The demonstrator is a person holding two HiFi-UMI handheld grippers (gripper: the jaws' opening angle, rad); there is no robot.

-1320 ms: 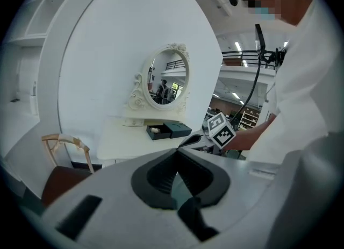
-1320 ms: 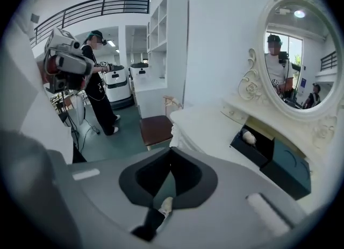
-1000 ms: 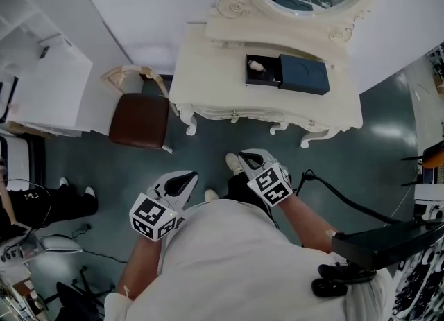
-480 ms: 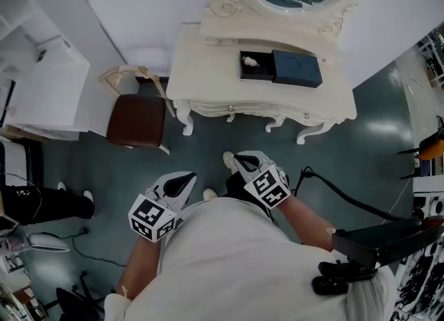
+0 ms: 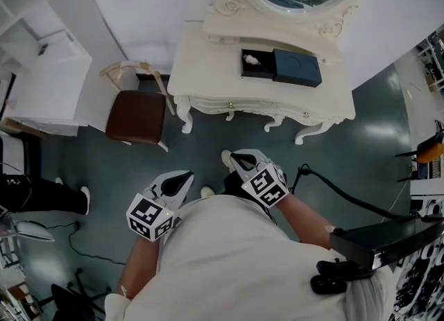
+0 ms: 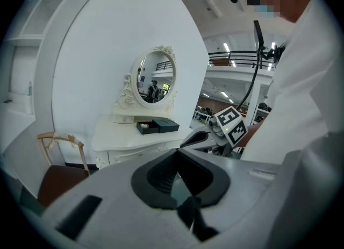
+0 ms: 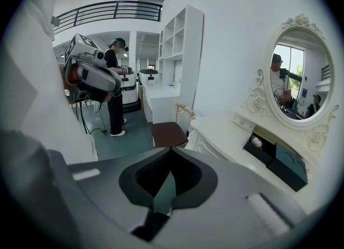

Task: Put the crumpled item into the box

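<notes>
Resting closed and empty, left hand-held gripper [image 5: 184, 176] and right hand-held gripper [image 5: 236, 157] need no grip: crumpled item [image 5: 252, 57] apparently lies in box [image 5: 266, 69] on surface [image 5: 208, 80].

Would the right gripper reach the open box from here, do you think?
Probably not yet: floor separates the right gripper from the box on the table, though nothing blocks the way.

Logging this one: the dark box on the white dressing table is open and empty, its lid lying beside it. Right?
Not empty: the head view shows a small white crumpled item lying inside the open box. The lid does lie beside it on the dressing table.
</notes>
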